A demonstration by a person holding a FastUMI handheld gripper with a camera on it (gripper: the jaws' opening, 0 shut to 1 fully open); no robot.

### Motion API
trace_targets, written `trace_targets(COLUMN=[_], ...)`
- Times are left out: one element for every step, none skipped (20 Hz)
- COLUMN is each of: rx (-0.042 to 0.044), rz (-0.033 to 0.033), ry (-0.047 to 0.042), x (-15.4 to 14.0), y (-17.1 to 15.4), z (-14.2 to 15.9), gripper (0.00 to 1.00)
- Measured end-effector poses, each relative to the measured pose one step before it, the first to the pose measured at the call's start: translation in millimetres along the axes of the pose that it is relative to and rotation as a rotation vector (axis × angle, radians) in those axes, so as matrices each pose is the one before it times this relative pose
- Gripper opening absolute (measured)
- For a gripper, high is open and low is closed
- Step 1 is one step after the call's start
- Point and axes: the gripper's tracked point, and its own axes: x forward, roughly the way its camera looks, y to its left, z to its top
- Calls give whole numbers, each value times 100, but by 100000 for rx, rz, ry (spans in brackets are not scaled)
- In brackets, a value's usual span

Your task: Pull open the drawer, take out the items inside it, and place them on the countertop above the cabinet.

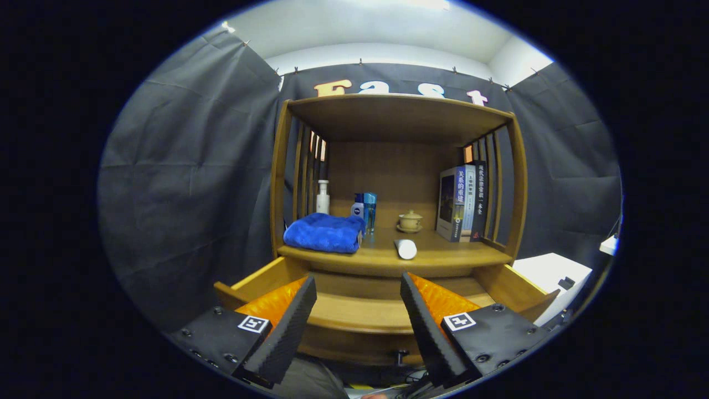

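Note:
The wooden drawer (354, 313) is pulled out beneath the cabinet's countertop (443, 255); the part of its inside that shows between my fingers is bare wood. My gripper (359, 288) hovers open above the drawer's front, nothing between its fingers. On the countertop beyond the fingers lie a folded blue towel (324, 233) at the left and a white cylinder (405, 249) on its side near the front edge. The drawer's small knob (400, 354) shows below its front panel.
At the back of the countertop stand a white pump bottle (322, 197), two blue bottles (365, 210), a lidded cup on a saucer (410, 221) and upright books (464, 202) at the right. A shelf roof (396, 113) overhangs it. A white box (554, 274) sits right of the cabinet.

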Motion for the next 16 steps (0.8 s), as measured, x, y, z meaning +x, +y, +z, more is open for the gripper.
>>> trace_targets(rx=[-626,-1294,-1957,-2037,-813,440,1159,998,567,78,260,308,-87,-298,-200,-94], rz=[-1692,-1269,-1623,-1461,-1386,-668,-461,-415,-489,-963,-1004,-872,-621,-625,-1227,-341], ry=[-772,-171,461,638,475,329,240,414,866,1196,800,385,652,1408,2182,-1409], x=[-759,-447,-269,-185,-279,-163,188,171,337,310,375,290,413,248,80,183], y=[-483,-237,-504,-516,-351,-132,-236,-105,-325,-463,-345,-259,-236,-250,-149,-25], z=[-708,-654,-834,-809,-813,-694,-610,-983,-699,-701,-486,-407,-405,-591,-631,116], gripper=[99,99,99,99,99,99,99,99,99,99,99,99,99,99,99,99])
